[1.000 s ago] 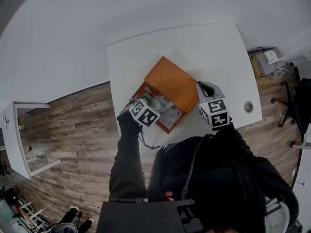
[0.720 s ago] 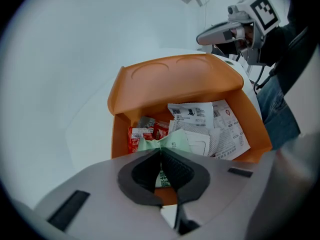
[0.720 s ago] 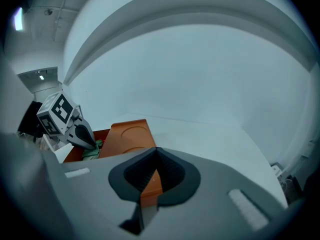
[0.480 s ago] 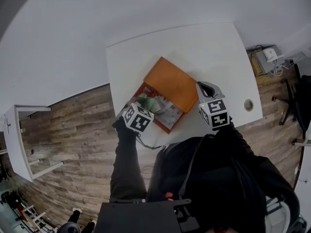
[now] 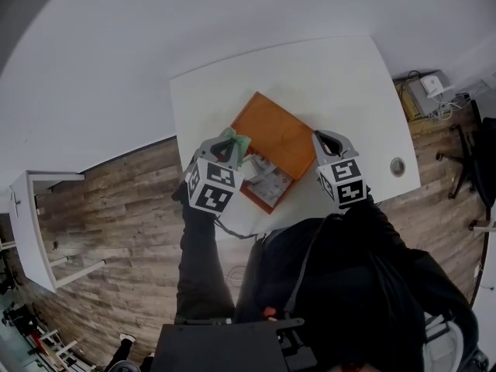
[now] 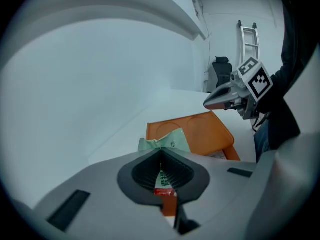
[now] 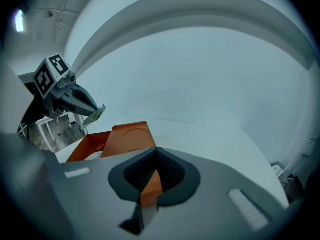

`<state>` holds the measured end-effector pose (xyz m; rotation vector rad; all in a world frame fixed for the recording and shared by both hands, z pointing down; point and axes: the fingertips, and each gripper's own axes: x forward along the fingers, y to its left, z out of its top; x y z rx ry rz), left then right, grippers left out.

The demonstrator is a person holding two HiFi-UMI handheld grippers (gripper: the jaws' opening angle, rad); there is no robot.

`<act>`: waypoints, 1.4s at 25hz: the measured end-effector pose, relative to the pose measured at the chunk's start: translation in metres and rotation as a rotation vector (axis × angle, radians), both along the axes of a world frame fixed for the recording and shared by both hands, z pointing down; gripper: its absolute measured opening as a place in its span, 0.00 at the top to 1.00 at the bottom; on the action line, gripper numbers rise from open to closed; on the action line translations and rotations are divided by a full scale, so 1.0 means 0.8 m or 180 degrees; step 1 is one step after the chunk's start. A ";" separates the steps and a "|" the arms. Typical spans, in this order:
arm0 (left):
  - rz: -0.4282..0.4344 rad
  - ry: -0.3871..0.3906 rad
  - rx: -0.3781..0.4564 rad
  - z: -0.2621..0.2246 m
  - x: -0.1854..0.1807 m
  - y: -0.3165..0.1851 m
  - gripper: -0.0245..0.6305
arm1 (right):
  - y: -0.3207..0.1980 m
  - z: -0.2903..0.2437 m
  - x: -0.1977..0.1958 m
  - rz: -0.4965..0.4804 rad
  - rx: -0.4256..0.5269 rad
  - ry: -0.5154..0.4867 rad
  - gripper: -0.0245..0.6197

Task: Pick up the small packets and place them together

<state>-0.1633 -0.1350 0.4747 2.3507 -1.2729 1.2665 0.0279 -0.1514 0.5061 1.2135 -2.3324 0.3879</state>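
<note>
An orange box (image 5: 249, 192) lies open on the white table, its lid (image 5: 279, 130) folded back and several small packets (image 5: 267, 178) inside. My left gripper (image 5: 230, 141) hangs above the box's left end, shut on a green packet (image 5: 237, 142). That packet (image 6: 167, 141) sticks out past the closed jaws of the left gripper (image 6: 161, 155) in its own view. At the lid's right corner, my right gripper (image 5: 325, 137) is shut on the lid's edge (image 7: 149, 183). From the right gripper view, the left gripper (image 7: 86, 105) and green packet (image 7: 95, 115) show above the box.
The table (image 5: 325, 76) runs far and right of the box, with a round cable hole (image 5: 397, 169) near its right edge. Wooden floor (image 5: 116, 192) lies to the left, with a white shelf (image 5: 31, 223). A cluttered spot (image 5: 430, 99) sits past the table's right side.
The left gripper has risen out of the box, bringing the green packet up with it. The right gripper has stayed at the lid's corner.
</note>
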 end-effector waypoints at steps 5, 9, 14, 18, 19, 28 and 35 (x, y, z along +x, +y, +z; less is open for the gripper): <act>0.0158 0.0136 0.0026 0.003 0.042 -0.046 0.96 | 0.000 -0.002 0.012 0.0081 0.0019 -0.0004 0.97; 0.0193 0.0216 -0.0081 0.024 0.068 -0.075 0.96 | -0.001 -0.005 0.025 0.0146 0.0029 -0.0005 0.97; 0.0204 0.0247 -0.0195 0.050 0.087 -0.101 0.96 | -0.002 -0.004 0.038 0.0222 0.0007 0.0012 0.97; 0.0199 0.0228 -0.0239 0.063 0.093 -0.112 0.96 | -0.002 -0.003 0.041 0.0237 -0.0010 0.0022 0.97; 0.0194 0.0228 -0.0252 0.066 0.093 -0.113 0.96 | -0.003 -0.003 0.041 0.0239 -0.0011 0.0025 0.97; -0.0029 0.0478 -0.0313 0.077 0.090 -0.120 0.94 | -0.006 0.000 0.039 0.0248 -0.0038 0.0052 0.97; -0.0076 0.1031 -0.0365 0.050 0.086 -0.090 0.77 | -0.004 -0.003 0.041 0.0244 -0.0029 0.0035 0.97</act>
